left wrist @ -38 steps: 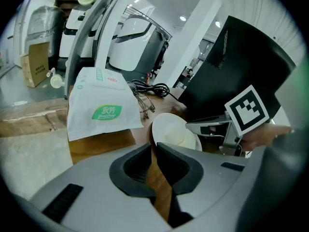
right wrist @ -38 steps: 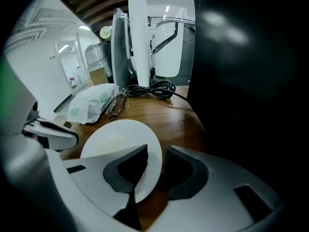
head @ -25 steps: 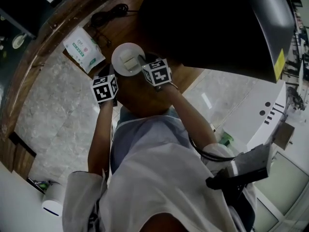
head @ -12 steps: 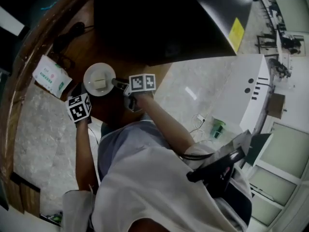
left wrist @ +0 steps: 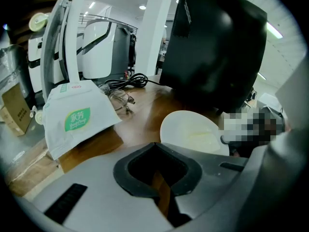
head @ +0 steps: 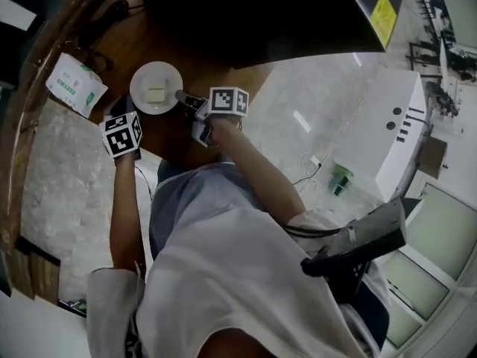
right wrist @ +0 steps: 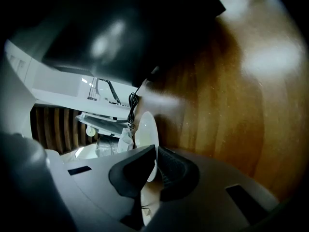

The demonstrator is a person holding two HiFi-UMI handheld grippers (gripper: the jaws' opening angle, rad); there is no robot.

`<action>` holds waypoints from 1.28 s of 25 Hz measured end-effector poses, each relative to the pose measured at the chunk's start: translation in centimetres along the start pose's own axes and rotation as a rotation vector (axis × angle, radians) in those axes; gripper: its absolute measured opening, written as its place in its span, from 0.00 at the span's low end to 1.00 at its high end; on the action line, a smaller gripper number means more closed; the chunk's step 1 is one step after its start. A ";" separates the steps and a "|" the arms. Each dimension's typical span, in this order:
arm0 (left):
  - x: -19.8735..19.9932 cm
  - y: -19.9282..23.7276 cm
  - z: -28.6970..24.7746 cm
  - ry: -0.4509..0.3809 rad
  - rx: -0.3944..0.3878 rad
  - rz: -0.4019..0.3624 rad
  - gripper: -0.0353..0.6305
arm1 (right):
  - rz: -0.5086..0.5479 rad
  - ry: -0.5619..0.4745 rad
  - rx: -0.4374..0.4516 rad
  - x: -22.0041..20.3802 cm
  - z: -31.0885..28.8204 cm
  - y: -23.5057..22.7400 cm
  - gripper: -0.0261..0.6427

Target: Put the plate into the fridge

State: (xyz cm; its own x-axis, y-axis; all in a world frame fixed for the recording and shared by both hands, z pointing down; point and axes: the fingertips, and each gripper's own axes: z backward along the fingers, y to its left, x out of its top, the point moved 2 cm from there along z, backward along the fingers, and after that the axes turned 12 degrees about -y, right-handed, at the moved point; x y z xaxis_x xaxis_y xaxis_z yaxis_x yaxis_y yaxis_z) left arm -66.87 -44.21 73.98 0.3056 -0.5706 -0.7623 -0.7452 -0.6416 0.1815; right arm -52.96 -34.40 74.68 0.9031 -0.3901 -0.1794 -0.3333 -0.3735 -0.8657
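Note:
A white plate (head: 155,88) with a pale block (head: 154,93) on it lies on the brown wooden table (head: 186,62), in front of the big black fridge (head: 261,13). My right gripper (head: 181,95) reaches the plate's right rim; its jaws are closing and the thin rim (right wrist: 146,129) sits pinched between the pads of this gripper (right wrist: 156,149). My left gripper (head: 119,110) hangs just short of the plate's near-left side, apart from it. In the left gripper view the plate (left wrist: 193,132) lies beyond that gripper (left wrist: 157,145), whose jaws are shut with nothing in them.
A white packet with green print (head: 71,84) lies left of the plate, with a black cable (left wrist: 128,81) and spectacles (left wrist: 118,100) behind it. The table's curved edge (head: 33,66) borders marble floor. A white machine (head: 387,140) stands at the right.
My right gripper has closed its jaws onto the plate's right rim. The left gripper has drawn back slightly from the plate. The head camera has swung, shifting everything left and up.

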 end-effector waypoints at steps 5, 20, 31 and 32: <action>-0.7 -6.1 1.5 0.003 -0.041 -0.010 0.08 | -0.125 -0.059 0.088 1.0 5.0 -0.8 0.07; -4.3 -12.4 -2.5 -0.030 -0.136 0.034 0.08 | -0.172 -0.193 0.176 1.9 9.7 -8.7 0.07; -11.0 -32.9 2.5 -0.008 -0.186 0.099 0.08 | -0.174 -0.245 0.253 4.2 32.3 -17.2 0.07; -11.3 -34.2 2.8 -0.014 -0.212 0.137 0.08 | -0.172 -0.251 0.257 4.4 33.6 -17.6 0.07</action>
State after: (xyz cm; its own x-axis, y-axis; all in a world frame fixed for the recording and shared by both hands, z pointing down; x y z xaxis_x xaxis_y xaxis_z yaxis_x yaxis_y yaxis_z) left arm -46.50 -14.34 74.61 0.2010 -0.6532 -0.7300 -0.6376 -0.6530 0.4088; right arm -34.02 -1.26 73.42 0.9885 -0.1108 -0.1026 -0.1214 -0.1799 -0.9762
